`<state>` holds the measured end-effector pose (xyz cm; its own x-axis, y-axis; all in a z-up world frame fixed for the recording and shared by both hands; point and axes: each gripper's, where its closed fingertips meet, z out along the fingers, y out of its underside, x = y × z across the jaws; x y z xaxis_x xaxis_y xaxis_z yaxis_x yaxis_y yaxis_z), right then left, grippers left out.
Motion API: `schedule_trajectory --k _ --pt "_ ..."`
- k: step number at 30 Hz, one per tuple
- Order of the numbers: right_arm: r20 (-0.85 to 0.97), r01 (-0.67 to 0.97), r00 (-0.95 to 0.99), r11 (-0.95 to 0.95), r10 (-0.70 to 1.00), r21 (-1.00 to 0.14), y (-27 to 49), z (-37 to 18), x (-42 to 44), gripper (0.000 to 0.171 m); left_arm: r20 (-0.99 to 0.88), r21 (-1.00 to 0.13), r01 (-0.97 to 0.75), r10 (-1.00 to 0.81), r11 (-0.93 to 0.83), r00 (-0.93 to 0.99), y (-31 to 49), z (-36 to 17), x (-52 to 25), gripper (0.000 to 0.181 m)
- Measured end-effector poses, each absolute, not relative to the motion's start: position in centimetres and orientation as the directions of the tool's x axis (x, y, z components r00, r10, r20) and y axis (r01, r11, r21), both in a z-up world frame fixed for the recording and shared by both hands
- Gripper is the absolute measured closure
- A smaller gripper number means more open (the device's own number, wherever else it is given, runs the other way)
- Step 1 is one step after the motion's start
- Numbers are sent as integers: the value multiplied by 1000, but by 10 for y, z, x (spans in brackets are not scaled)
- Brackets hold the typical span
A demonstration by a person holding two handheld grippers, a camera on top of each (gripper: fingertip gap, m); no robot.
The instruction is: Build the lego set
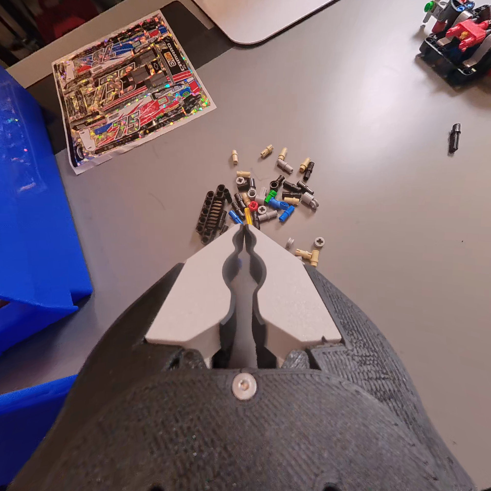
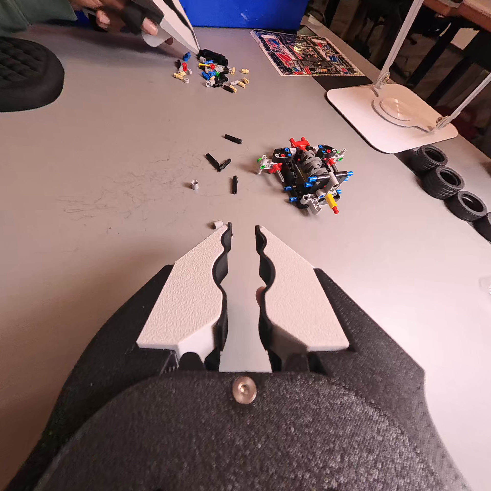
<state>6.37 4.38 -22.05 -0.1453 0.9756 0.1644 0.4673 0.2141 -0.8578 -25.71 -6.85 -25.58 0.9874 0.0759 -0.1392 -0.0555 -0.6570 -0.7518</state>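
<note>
blue bin (image 1: 32,212), holographic sticker sheet (image 1: 127,93)

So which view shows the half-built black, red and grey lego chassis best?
The right wrist view: the half-built black, red and grey lego chassis sits whole and unobstructed. The left wrist view shows it cropped at the top corner.

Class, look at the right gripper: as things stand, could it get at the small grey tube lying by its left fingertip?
Probably yes. The right gripper is open, and the grey tube lies on bare table just beside its left finger, nothing between them. It sits outside the gap, though, so a small sideways shift looks needed.
</note>
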Motion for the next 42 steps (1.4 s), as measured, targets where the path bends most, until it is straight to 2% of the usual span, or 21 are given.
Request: schedule_trajectory --k 9,14,23,31,37,42 --pt "167 469 -154 220 974 -855 42 -222 64 156 -237 -817 -182 31 -548 971 -59 -231 -257 181" --pt "170 469 -158 226 973 -854 42 -222 65 157 -330 -793 -254 41 -554 943 -47 -222 -269 181" --pt "172 467 -141 219 975 -856 46 -222 69 157 -108 -711 -145 -97 -688 989 -36 -249 -259 181" --pt "166 476 -138 213 976 -854 48 -226 71 158 -105 -665 -175 -142 -726 984 -39 -266 -252 177" --pt "163 480 -133 207 978 -853 50 -227 71 158 -201 -627 -176 -61 -759 978 -52 -259 -273 181" --pt "162 485 -135 208 978 -850 50 -229 71 158 -189 -697 -84 69 -712 980 -58 -237 -289 179"
